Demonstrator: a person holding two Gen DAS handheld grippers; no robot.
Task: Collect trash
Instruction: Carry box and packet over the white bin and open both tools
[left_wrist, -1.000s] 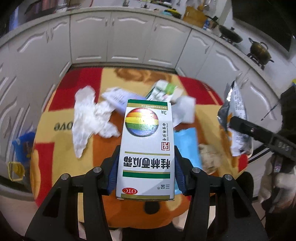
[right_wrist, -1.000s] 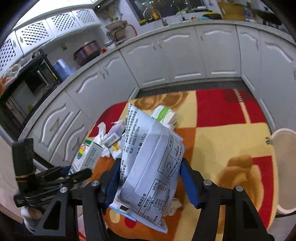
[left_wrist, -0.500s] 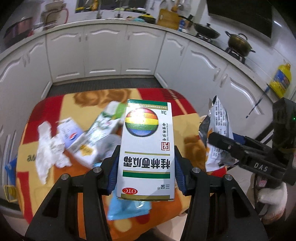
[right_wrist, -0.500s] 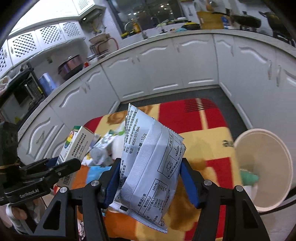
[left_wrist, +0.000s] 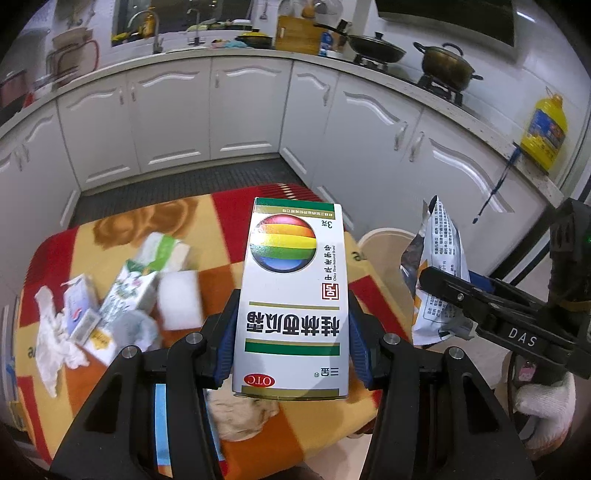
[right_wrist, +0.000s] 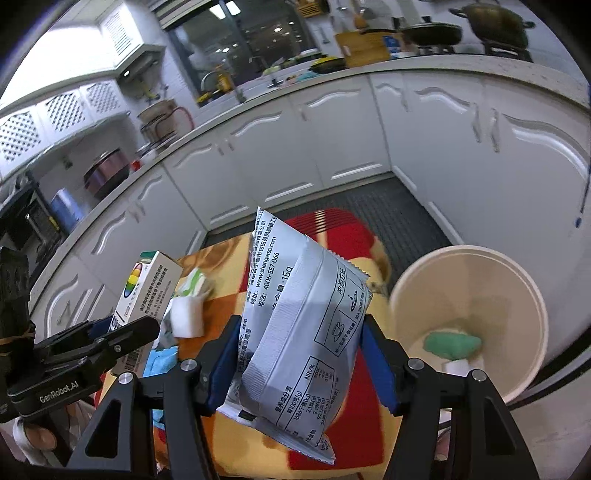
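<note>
Clamped between the blue pads of my left fingers (left_wrist: 291, 343), a white medicine box (left_wrist: 293, 295) with a rainbow globe stands upright, its print upside down to my camera. My right fingers (right_wrist: 301, 354) grip a grey-and-white snack packet (right_wrist: 299, 317) the same way, pinched at its lower half and leaning slightly right. Each tool shows in the other's view: the right one (left_wrist: 461, 295), in a white-gloved hand (left_wrist: 543, 410), holds the packet (left_wrist: 437, 269) at the left camera's right edge; the left one (right_wrist: 122, 332) carries the box (right_wrist: 144, 291) at the right camera's left edge.

Below both sits a small table (left_wrist: 207, 229) draped in a red, yellow and orange checked cloth. Just under the box lies a crumpled beige wad (left_wrist: 240, 413) beside a blue sheet (left_wrist: 162, 424). Further left, more trash is scattered: a crumpled white tissue (left_wrist: 55, 339), small cartons (left_wrist: 129, 295), a white block (left_wrist: 179, 299) and a green-and-white pack (left_wrist: 166, 251).

Beside the table's right edge stands a round cream bin (right_wrist: 517, 295), open at the top, with a green scrap (right_wrist: 452, 343) and something white at its bottom. It lies just right of the packet in the right camera.

Beyond, white kitchen cabinets (left_wrist: 240, 110) curve round the room; pots (left_wrist: 447, 62) sit on a stove and a yellow oil jug (left_wrist: 543, 133) on the worktop.
</note>
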